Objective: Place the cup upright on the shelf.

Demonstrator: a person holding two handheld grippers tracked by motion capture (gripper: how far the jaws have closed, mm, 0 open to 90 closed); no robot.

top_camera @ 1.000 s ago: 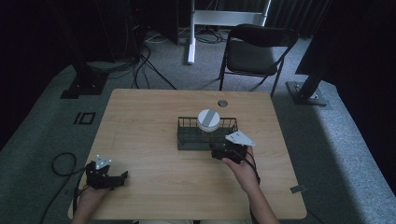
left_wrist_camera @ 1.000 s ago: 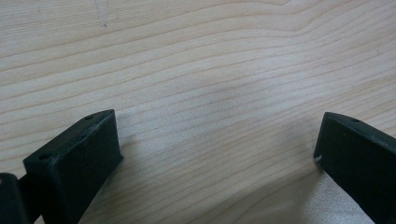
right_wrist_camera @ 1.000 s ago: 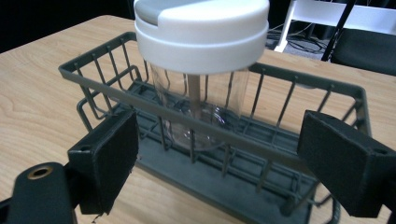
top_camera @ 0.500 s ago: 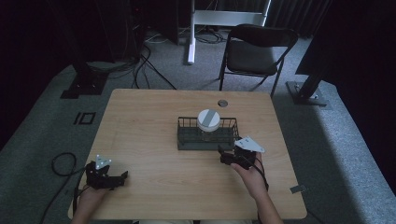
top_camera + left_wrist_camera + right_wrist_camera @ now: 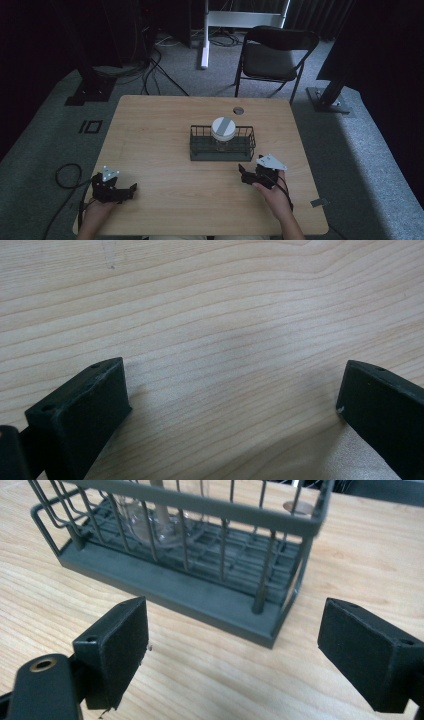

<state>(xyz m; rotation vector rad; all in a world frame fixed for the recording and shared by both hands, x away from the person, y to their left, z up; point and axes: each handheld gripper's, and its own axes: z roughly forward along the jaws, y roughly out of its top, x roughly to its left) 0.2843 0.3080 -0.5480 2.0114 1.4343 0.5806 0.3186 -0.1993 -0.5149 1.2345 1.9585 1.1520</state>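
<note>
While spread wide and holding nothing: both jaws of right gripper (image 5: 232, 655), wire basket (image 5: 200, 575) just ahead; left gripper (image 5: 232, 405) same.

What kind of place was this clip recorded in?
Probably a lab or studio set up for recording, not a home: a lone wooden table on grey carpet, dark curtains behind, loose cables on the floor, heavy stand bases and a folding chair.

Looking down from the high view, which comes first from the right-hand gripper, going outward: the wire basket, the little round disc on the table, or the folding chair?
From the right gripper:
1. Wire basket, just ahead at the table's middle.
2. Round disc, near the table's far edge.
3. Folding chair, on the floor beyond the table.
</note>
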